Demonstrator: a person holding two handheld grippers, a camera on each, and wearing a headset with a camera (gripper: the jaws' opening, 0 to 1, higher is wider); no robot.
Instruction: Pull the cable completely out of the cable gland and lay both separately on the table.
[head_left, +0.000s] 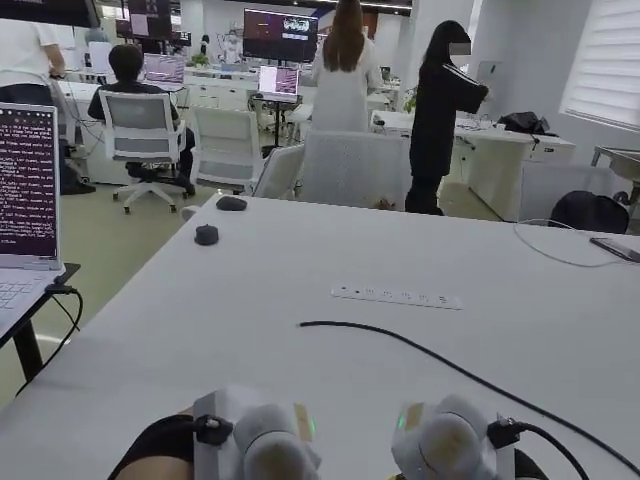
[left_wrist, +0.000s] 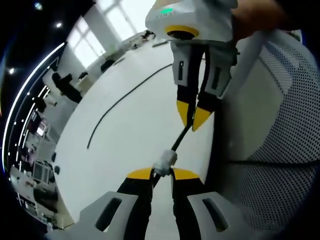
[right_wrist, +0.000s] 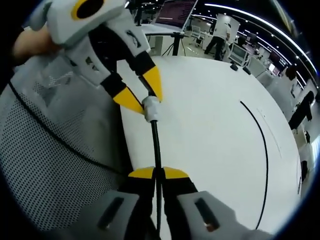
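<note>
White table (head_left: 250, 345) runs from the bottom edge of the head view up to mid-frame, with both grippers low in the frame at its near edge. In the left gripper view, the left gripper (left_wrist: 161, 173) has its yellow-tipped jaws pressed together on the cable gland (left_wrist: 165, 161), a small white fitting at lower centre. The black cable (left_wrist: 182, 136) leaves the gland's far end and rises a short way toward the upper right. There the right gripper (left_wrist: 194, 116) reaches down from the top of the frame, its tips pinched on the cable near the gland but apart from it. The right gripper view shows the same from the other side. Its own jaws at bottom centre are closed on the cable, which runs straight up to the gland held left of centre. The cable is seated in the gland, and both sit by the table's edge, next to grey mesh (left_wrist: 285, 110).

Farther out in the head view, the rest of the cable lies in a long curve on the table, from the centre to the lower right. Beyond it lies a white power strip (head_left: 397, 296). A dark mouse (head_left: 206, 235) and a second mouse (head_left: 231, 203) sit toward the upper left. A laptop (head_left: 25, 180) stands at the left edge. Office chairs (head_left: 140, 130) and standing people (head_left: 437, 120) line the top.
</note>
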